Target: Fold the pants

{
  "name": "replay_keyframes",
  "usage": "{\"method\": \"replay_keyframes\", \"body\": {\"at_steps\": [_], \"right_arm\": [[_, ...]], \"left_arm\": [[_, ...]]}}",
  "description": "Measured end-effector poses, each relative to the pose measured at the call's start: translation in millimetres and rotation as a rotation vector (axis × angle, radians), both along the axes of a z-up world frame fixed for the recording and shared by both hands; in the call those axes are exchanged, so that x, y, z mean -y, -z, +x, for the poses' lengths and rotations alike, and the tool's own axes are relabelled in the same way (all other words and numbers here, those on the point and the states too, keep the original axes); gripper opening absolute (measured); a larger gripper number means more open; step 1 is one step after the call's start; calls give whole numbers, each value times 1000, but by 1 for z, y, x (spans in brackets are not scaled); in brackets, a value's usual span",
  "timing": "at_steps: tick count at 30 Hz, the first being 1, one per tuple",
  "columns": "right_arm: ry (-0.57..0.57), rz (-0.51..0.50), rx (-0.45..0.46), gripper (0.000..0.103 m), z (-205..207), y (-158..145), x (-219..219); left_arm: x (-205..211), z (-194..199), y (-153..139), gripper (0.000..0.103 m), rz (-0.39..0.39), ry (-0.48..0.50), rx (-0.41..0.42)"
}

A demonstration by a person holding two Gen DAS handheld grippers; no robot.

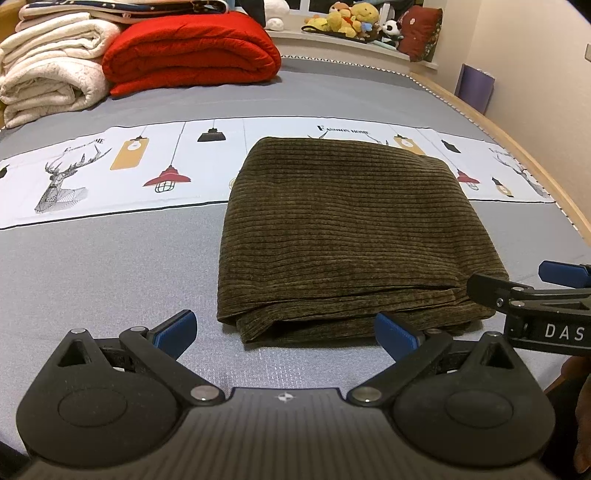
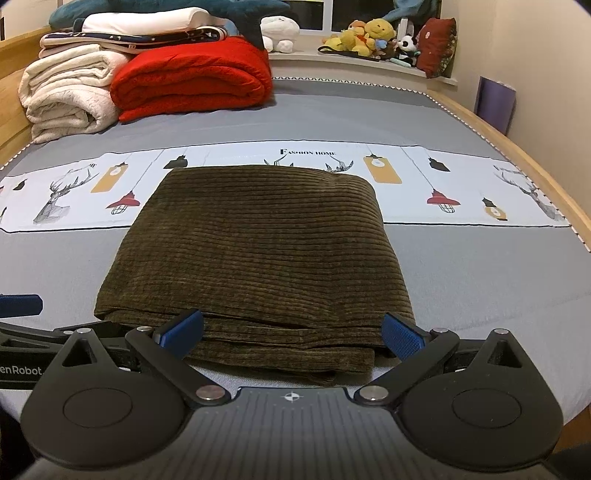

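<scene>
The olive-brown corduroy pants [image 1: 343, 229] lie folded into a compact rectangle on the grey bed, with stacked layers showing along the near edge. They also show in the right wrist view [image 2: 258, 251]. My left gripper [image 1: 286, 328] is open and empty, just short of the near left corner of the pants. My right gripper [image 2: 293, 330] is open and empty, its blue pads [image 2: 400, 336] at the near edge of the pants, one on each side of it. The right gripper also shows at the right edge of the left wrist view [image 1: 546, 295].
A red quilt [image 1: 192, 51] and rolled white blankets [image 1: 51, 66] are stacked at the far left of the bed [image 1: 92, 266]. Plush toys [image 1: 351, 18] sit on the window ledge. A wooden bed rail [image 1: 535, 162] runs along the right side.
</scene>
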State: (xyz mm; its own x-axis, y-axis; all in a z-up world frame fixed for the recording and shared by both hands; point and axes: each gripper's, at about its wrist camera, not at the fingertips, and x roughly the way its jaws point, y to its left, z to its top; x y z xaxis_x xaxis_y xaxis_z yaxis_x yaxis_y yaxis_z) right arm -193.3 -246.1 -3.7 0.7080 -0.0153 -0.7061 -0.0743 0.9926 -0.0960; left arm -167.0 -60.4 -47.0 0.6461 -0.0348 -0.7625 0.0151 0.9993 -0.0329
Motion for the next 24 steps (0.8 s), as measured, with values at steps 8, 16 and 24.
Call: {"method": "replay_keyframes", "body": {"at_steps": [8, 16, 24], "right_arm": [[-9, -10, 3, 102, 0, 0, -3], [-15, -18, 7, 102, -1, 0, -6], [-16, -19, 8, 102, -1, 0, -5]], "left_arm": [[0, 0, 0, 103, -4, 0, 0], [1, -1, 0, 103, -1, 7, 0], [2, -1, 0, 103, -2, 8, 0]]}}
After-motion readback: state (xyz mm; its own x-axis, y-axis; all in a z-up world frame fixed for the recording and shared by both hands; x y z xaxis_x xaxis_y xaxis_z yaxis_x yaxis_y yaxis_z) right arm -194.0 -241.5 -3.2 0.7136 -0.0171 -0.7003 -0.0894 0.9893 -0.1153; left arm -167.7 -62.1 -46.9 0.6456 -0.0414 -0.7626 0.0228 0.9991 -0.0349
